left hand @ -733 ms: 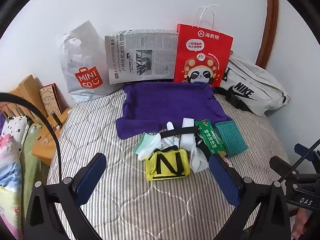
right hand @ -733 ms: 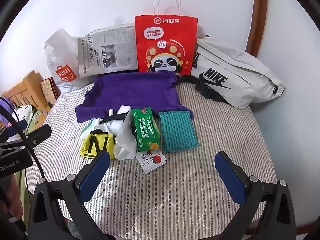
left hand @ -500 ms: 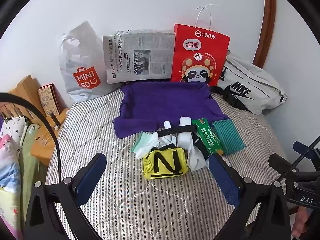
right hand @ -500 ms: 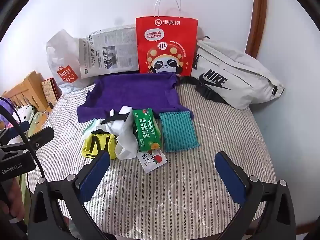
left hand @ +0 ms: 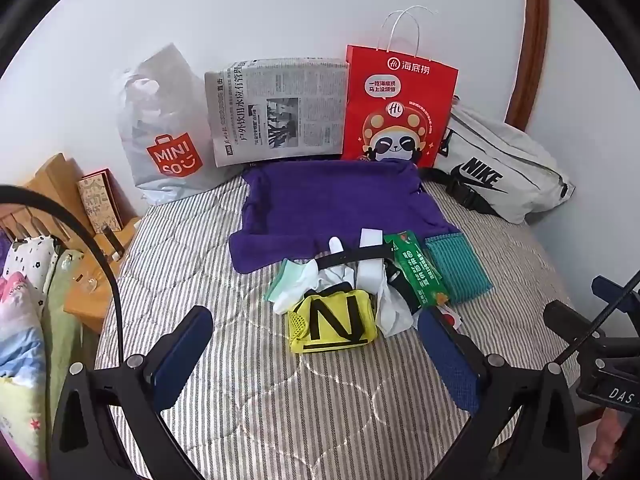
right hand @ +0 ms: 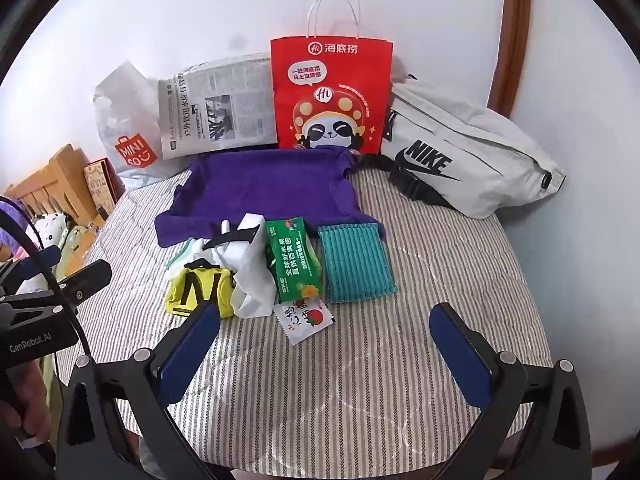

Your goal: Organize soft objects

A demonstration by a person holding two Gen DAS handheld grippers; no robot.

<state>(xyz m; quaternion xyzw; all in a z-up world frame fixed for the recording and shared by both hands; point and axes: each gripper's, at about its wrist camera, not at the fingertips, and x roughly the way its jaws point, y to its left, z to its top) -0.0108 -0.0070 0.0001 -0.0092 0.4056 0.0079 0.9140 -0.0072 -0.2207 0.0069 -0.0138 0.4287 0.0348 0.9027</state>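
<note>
A pile of soft items lies mid-bed: a yellow pouch (left hand: pixel 333 322) (right hand: pixel 200 286) marked N, white socks (left hand: pixel 370 276) (right hand: pixel 250 270), a mint sock (left hand: pixel 290 280), a green packet (left hand: pixel 418 272) (right hand: pixel 292 260), a teal ribbed cloth (left hand: pixel 456 266) (right hand: pixel 356 262) and a small white sachet (right hand: pixel 306 320). A purple towel (left hand: pixel 336 204) (right hand: pixel 264 184) is spread behind them. My left gripper (left hand: pixel 316 356) is open and empty just before the pouch. My right gripper (right hand: pixel 326 350) is open and empty before the sachet.
Against the wall stand a Miniso plastic bag (left hand: pixel 164 128), a newspaper (left hand: pixel 276 112), a red paper bag (left hand: pixel 398 108) and a white Nike bag (left hand: pixel 500 176). A wooden stand (left hand: pixel 60 184) and bedding (left hand: pixel 24 320) lie left of the striped mattress (left hand: pixel 280 408).
Both grippers have drifted slightly, so the scene sits a little lower and left in view. Nothing on the bed has moved and both stay open.
</note>
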